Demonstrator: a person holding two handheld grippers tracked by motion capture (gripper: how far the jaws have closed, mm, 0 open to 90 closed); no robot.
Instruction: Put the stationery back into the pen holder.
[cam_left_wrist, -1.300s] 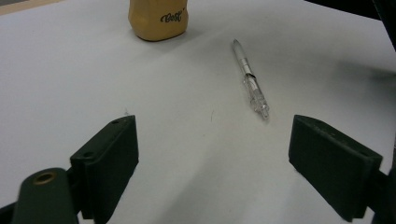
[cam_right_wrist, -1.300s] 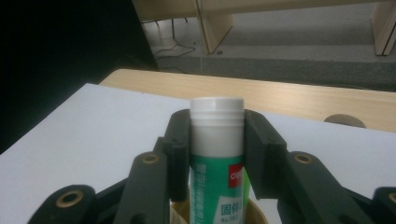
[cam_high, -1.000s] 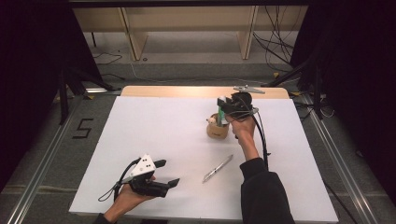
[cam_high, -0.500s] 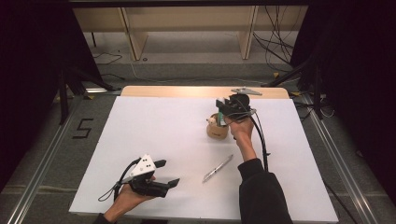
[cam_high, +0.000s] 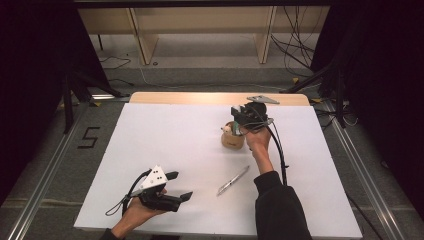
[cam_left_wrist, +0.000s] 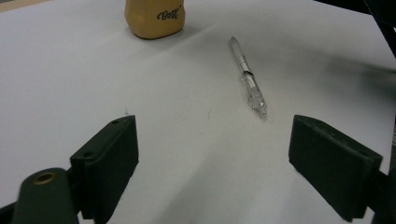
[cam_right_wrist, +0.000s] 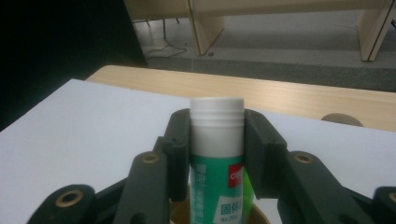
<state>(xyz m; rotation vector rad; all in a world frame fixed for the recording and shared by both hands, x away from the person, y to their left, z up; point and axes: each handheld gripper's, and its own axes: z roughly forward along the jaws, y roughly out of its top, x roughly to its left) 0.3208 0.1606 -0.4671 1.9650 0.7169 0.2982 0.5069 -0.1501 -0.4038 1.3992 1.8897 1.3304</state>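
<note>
right gripper (cam_right_wrist: 217, 140) fingers clamp the glue stick (cam_right_wrist: 217, 154); left gripper (cam_left_wrist: 215, 163) fingers gape empty.

Upright glue stick (cam_right_wrist: 216, 154) over tan cup (cam_high: 232, 140)

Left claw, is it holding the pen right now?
No, the left claw is open with nothing between its jaws, and the pen lies on the table ahead of it.

On the table (cam_high: 150, 130), the cup (cam_high: 232, 141) sits toward 1 o'clock from centre; the pen (cam_high: 233, 180) lies at 6 o'clock of the cup, apart; the glue stick (cam_right_wrist: 217, 154) stands in the cup.
</note>
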